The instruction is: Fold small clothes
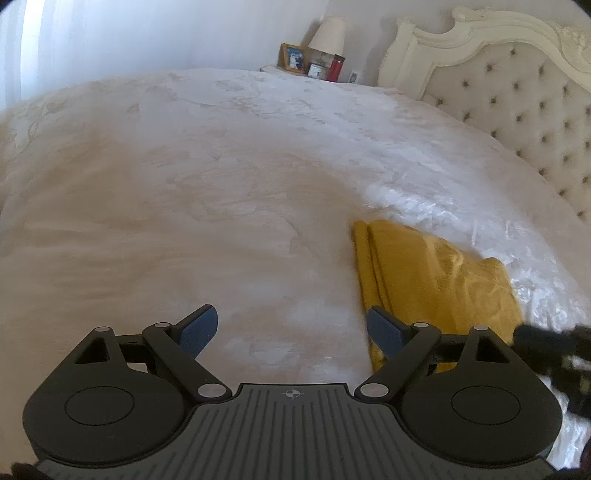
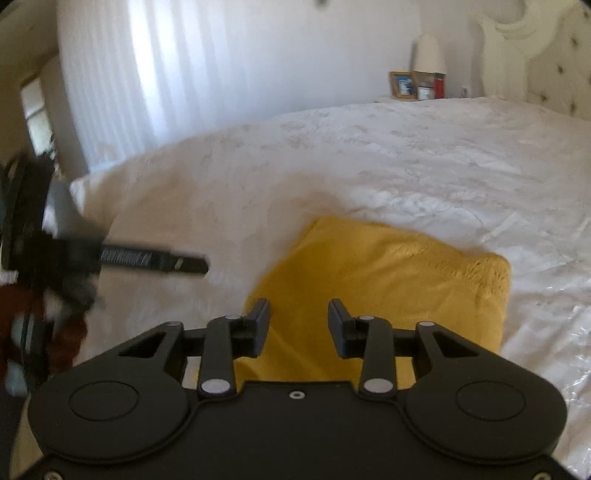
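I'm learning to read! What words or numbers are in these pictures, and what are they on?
No words can be read here.
Left gripper: only a crosshair sign on its grey body, no letters.
Picture frame: too small and blurred.
Red container: no label legible.
Yellow garment: no print visible.

A: What occupies the foreground?
B: The left gripper [image 1: 291,328], jaws spread wide, nothing between the blue pads [image 1: 197,328], above the white bedspread [image 1: 184,184].

A: And the garment?
B: A folded mustard-yellow cloth [image 1: 436,280] lies toward the bed's right edge; the right pad overlaps its near-left border.

A: Background?
B: A tufted headboard [image 1: 517,92] at the right edge; lamp [image 1: 328,35], picture frame [image 1: 293,58] and red container [image 1: 334,68] beyond the far edge.
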`<state>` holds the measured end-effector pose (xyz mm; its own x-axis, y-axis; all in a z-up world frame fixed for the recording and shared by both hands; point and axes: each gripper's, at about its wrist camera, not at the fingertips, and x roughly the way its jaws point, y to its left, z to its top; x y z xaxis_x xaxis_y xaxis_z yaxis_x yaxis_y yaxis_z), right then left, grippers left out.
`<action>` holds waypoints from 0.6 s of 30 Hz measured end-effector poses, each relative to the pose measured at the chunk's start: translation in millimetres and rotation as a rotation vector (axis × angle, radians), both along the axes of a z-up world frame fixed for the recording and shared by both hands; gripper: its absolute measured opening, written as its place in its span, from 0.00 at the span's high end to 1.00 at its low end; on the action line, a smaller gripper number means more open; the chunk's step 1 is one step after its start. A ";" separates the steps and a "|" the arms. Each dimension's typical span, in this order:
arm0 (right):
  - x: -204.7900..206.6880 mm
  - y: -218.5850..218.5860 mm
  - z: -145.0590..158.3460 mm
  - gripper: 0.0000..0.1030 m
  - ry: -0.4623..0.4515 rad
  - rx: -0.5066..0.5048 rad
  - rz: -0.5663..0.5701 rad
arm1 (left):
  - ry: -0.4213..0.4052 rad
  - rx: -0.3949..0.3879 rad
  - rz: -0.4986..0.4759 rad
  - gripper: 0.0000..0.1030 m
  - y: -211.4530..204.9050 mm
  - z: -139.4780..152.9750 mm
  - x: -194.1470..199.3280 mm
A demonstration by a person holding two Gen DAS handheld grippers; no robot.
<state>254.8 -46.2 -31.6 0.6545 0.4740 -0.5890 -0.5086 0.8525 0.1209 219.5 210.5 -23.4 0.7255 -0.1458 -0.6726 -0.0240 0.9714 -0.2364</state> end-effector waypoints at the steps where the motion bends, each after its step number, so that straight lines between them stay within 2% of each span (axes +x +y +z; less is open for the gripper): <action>1: -4.4 2.8 -3.0 0.47 -0.005 -0.012 0.017 | 0.000 0.001 -0.004 0.14 -0.5 -0.1 0.1; 8: -34.0 24.4 -19.6 0.46 0.029 -0.021 0.211 | 0.008 -0.013 -0.008 0.14 -1.4 -2.4 0.9; 12: -44.5 30.6 -16.5 0.46 -0.088 -0.099 0.181 | 0.007 -0.017 -0.016 0.14 -2.6 -2.2 -0.4; 15: -46.7 36.8 -18.3 0.46 -0.165 -0.202 0.148 | 0.002 -0.022 -0.031 0.14 -3.9 -1.3 -0.7; 18: -39.6 44.7 -25.6 0.46 -0.198 -0.271 0.172 | -0.004 -0.029 -0.055 0.14 -7.2 0.4 -1.7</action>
